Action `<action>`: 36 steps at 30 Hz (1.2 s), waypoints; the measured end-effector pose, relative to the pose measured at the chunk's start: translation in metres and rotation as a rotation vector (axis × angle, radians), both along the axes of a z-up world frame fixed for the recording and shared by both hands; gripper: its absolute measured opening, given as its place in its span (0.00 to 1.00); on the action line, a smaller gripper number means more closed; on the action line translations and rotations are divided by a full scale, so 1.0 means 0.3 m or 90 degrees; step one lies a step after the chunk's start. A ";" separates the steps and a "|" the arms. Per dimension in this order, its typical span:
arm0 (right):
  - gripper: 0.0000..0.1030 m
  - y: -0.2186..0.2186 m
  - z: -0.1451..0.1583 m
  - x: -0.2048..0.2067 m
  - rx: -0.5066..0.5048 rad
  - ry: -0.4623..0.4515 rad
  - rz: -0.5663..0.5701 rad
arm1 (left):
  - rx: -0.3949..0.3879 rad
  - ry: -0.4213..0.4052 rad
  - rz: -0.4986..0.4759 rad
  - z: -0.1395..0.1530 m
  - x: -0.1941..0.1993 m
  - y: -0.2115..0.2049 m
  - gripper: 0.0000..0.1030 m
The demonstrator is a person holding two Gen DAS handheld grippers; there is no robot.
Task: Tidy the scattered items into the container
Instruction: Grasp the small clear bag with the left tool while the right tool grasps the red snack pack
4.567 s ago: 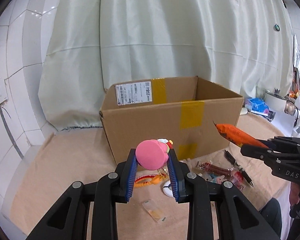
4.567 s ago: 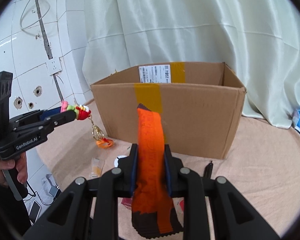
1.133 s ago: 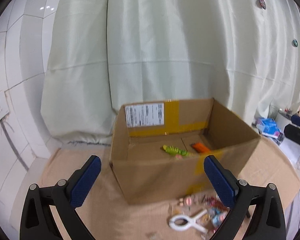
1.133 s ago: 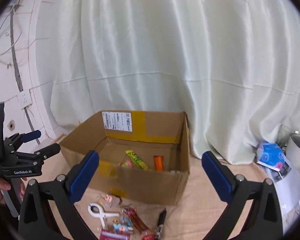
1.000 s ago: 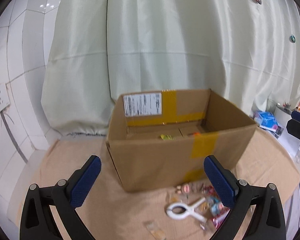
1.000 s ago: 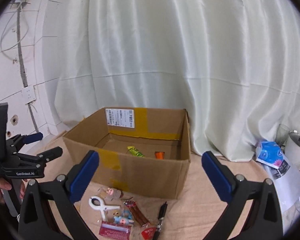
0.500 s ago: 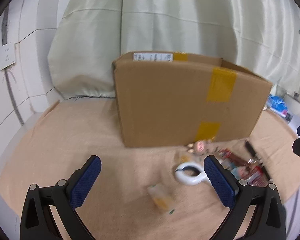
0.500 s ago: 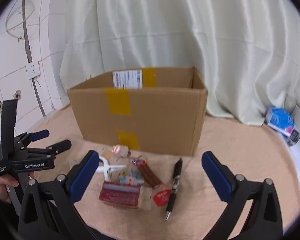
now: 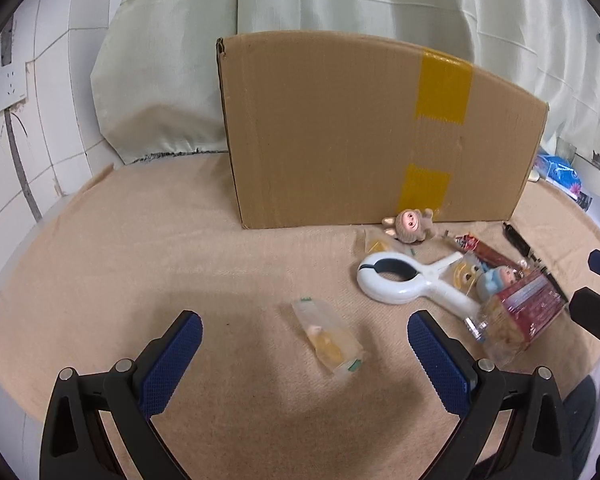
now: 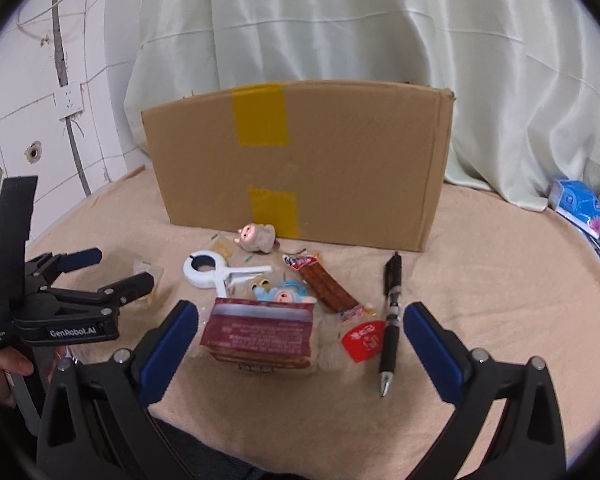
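Note:
The cardboard box (image 9: 376, 132) stands at the back of the table; its inside is hidden. It also shows in the right wrist view (image 10: 300, 160). My left gripper (image 9: 306, 336) is open and empty, low over a small clear packet (image 9: 328, 338) that lies between its fingers. My right gripper (image 10: 300, 322) is open and empty, low over a red snack pack (image 10: 259, 334). Near it lie a white clip (image 10: 219, 272), a black pen (image 10: 392, 312), a brown snack stick (image 10: 326, 284), a blue figure (image 10: 283, 292) and a small pig toy (image 10: 255, 238).
A tan cloth (image 9: 139, 248) covers the table. A pale curtain (image 10: 340, 20) hangs behind the box. A blue tissue pack (image 10: 576, 200) lies at the far right. A tiled wall with a socket (image 10: 69, 100) is on the left.
Both grippers have dropped from above the box down to the table in front of it. They held a pink toy and an orange pack earlier; both are now open and empty.

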State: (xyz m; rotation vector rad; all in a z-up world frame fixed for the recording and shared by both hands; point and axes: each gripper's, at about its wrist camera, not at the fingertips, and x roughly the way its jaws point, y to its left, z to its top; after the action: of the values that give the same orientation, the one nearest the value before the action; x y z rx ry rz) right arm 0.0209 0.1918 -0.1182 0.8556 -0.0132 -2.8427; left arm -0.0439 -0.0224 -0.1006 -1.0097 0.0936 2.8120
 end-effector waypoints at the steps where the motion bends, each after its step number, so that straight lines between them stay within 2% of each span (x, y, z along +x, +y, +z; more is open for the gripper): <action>1: 1.00 -0.006 -0.008 0.007 -0.001 0.004 -0.002 | -0.004 0.006 0.003 -0.010 0.002 0.000 1.00; 3: 1.00 -0.025 -0.028 0.012 0.006 -0.001 0.006 | -0.013 0.000 0.016 -0.022 -0.010 -0.003 1.00; 7: 1.00 -0.049 -0.054 -0.008 0.017 -0.017 0.013 | 0.027 0.003 0.018 -0.029 -0.017 -0.033 1.00; 10: 1.00 -0.059 -0.058 -0.019 0.019 -0.023 0.015 | 0.031 -0.015 0.008 -0.040 -0.033 -0.037 0.98; 12: 1.00 -0.062 -0.057 -0.021 0.020 -0.023 0.017 | 0.038 -0.020 0.000 -0.046 -0.040 -0.036 0.85; 13: 1.00 -0.065 -0.056 -0.024 0.022 -0.022 0.017 | 0.036 -0.026 -0.006 -0.052 -0.044 -0.031 0.70; 14: 1.00 -0.067 -0.057 -0.025 0.022 -0.022 0.017 | 0.028 -0.031 -0.009 -0.058 -0.048 -0.026 0.61; 15: 1.00 -0.069 -0.058 -0.026 0.023 -0.022 0.017 | 0.005 -0.023 -0.005 -0.061 -0.047 -0.016 0.56; 16: 1.00 -0.070 -0.059 -0.028 0.022 -0.024 0.017 | -0.009 -0.019 -0.010 -0.063 -0.045 -0.008 0.45; 17: 1.00 -0.073 -0.060 -0.029 0.023 -0.025 0.018 | 0.006 -0.020 -0.024 -0.060 -0.043 -0.008 0.33; 19: 1.00 -0.079 -0.064 -0.029 0.024 -0.027 0.022 | 0.037 -0.022 -0.024 -0.052 -0.046 -0.023 0.23; 23: 1.00 -0.088 -0.072 -0.030 0.026 -0.031 0.026 | 0.047 -0.020 -0.026 -0.045 -0.050 -0.044 0.20; 36: 1.00 -0.100 -0.094 -0.054 0.032 -0.044 0.021 | 0.021 -0.006 -0.033 -0.011 -0.031 -0.015 0.20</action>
State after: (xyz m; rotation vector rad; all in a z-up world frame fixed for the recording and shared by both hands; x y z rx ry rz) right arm 0.0049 0.1619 -0.1463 0.9546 0.0636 -2.7933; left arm -0.0532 -0.0269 -0.1040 -0.9988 0.0716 2.7522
